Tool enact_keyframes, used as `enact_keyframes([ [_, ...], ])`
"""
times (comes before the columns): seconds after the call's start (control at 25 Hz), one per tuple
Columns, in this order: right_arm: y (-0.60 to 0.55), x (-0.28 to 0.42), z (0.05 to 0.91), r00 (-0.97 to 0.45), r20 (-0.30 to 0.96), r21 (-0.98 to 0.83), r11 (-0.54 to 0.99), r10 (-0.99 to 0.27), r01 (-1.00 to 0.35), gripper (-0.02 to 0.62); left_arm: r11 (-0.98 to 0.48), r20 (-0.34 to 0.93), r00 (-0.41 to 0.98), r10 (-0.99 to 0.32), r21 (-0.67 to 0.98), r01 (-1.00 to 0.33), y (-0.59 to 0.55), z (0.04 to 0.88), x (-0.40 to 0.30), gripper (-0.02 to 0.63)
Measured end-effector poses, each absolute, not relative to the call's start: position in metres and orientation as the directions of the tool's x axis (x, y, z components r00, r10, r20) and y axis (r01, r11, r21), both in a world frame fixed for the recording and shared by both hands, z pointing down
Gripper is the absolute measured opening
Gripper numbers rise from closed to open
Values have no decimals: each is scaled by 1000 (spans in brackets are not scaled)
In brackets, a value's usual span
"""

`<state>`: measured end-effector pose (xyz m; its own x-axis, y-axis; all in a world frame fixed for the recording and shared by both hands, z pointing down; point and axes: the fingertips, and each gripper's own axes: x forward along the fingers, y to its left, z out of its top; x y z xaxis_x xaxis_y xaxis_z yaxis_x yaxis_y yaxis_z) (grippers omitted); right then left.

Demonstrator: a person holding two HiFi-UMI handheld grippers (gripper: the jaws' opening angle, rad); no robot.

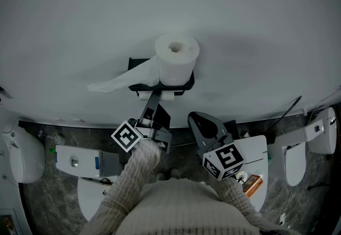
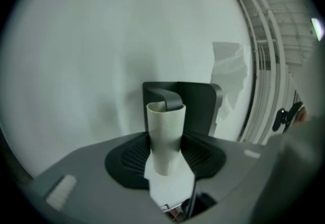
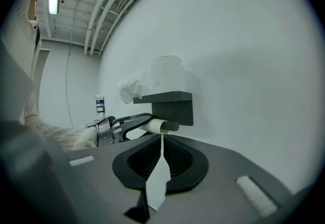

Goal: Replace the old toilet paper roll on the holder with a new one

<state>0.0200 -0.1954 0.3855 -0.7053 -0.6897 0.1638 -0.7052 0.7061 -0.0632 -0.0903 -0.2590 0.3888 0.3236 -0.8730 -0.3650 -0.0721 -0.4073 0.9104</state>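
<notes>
Lost most of the cardboard tube (image 1: 168, 96) in the head view beneath the holder (image 1: 134, 66) and behind the left gripper (image 1: 153, 106); could not tell from there how its tongs stood. Saw nothing of the tube's lower end in the left gripper view, sunk between the tongs. Caught there only the loose paper tail (image 2: 231, 75) of the new roll (image 1: 176, 63), nothing of its body behind the holder's shelf. Found the white fixture (image 1: 21, 151) at the left cut off by the picture's edge, likewise the second white fixture (image 1: 319, 132) at the right. Could not read the small orange box (image 1: 252, 183), nor the label on the bottle (image 3: 99, 103) in the right gripper view.
</notes>
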Motion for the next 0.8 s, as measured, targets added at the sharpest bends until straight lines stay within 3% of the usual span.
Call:
enact_keyframes([
  [0.44,-199,61,388,-674,165,-69,673,-720,-736,14,-407,-356,376,-855,911,-63,-270,388,-46,176],
  [0.8,-197,54,389,-643,172,-69,642,-746,-764,15,-417,-363,429,-828,908,-36,-271,391,-43,176],
])
